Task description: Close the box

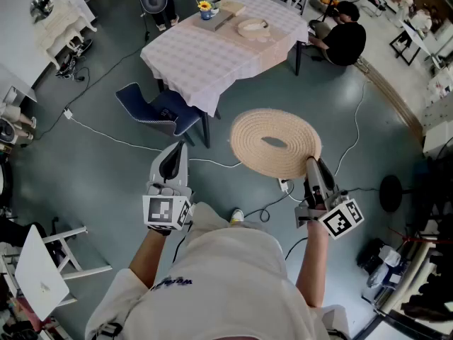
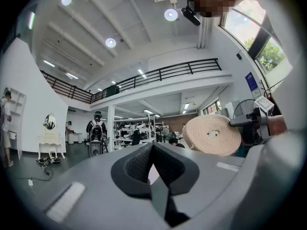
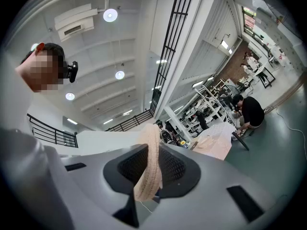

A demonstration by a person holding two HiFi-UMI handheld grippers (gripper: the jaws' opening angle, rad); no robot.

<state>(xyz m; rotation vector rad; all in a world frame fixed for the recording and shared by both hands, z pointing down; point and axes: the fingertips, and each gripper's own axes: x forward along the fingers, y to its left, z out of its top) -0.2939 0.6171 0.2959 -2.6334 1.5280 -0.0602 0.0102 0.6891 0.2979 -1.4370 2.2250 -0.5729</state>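
Head view: we look steeply down from the person's head onto the floor (image 1: 106,161); the desk (image 1: 205,55) lies far off at the top.
Left gripper view: we sit close behind its fingers (image 2: 132,169), facing level.
Right gripper view: close behind its fingers (image 3: 129,169), tilted slightly upward.
Shared: the woven lid (image 1: 274,142) shows in all three views.

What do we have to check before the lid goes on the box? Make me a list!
1. Lid held firmly: ok. The right gripper is shut on the rim of the woven lid.
2. Other gripper free: ok. The left gripper is shut with nothing in it.
3. Lid close to the box: not ok. The round box sits on the table, far ahead.
4. Way there clear: not ok. A blue chair and floor cables lie in between.
5. Box ready inside: cannot tell, it is too small to see.
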